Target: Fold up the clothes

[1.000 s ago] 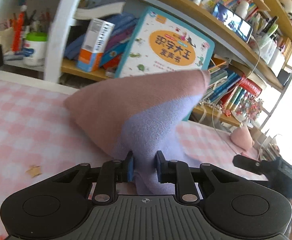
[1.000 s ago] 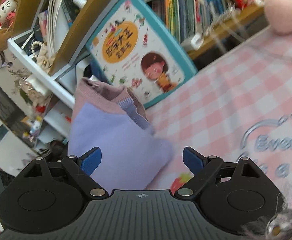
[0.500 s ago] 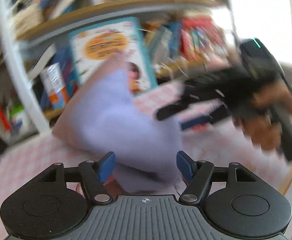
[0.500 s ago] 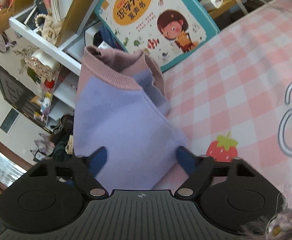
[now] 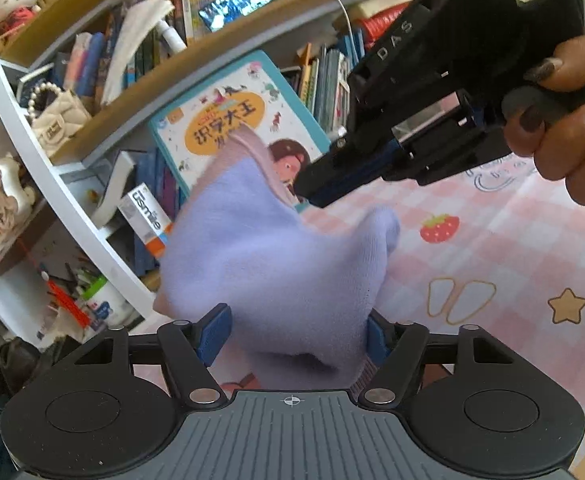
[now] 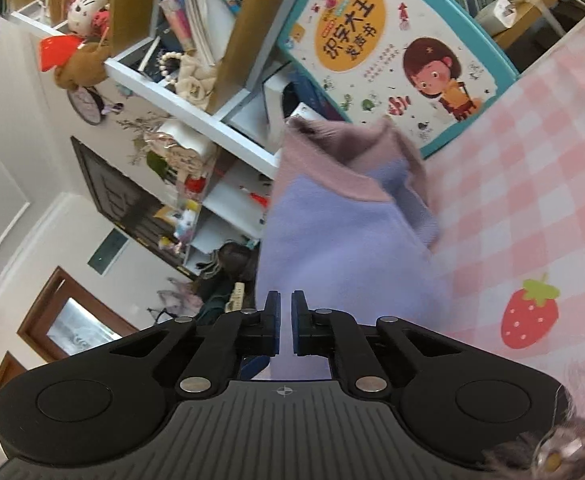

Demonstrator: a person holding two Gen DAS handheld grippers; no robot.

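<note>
A: Two grippers share one garment: a small lilac knitted piece with a dusty-pink ribbed cuff [image 5: 288,264], lifted off the pink-and-white checked cloth with a strawberry print [image 5: 492,248] in front of the cluttered wooden bookshelf [image 5: 140,92].

B: Which tongs have it?

A: The right gripper [image 6: 285,326] has its jaws pinched together; in the left wrist view its tips bite the fabric just under the pink cuff. The left gripper [image 5: 292,334] straddles the lower lilac bulk with jaws apart and closing. Whether the pads press yet, I cannot tell.

B: So the step in hand looks like a re-grip of the lower end?

A: I judge so. To do it well, let the left jaws finish on a single edge, not the whole bunch, before pulling. Then draw both grips apart so the knit hangs flat, and lower it onto the cloth near the strawberry, clear of the teal-framed picture book [image 6: 392,52] behind.

B: Risk?

A: A bunched grip leaves a lumpy fold.
</note>
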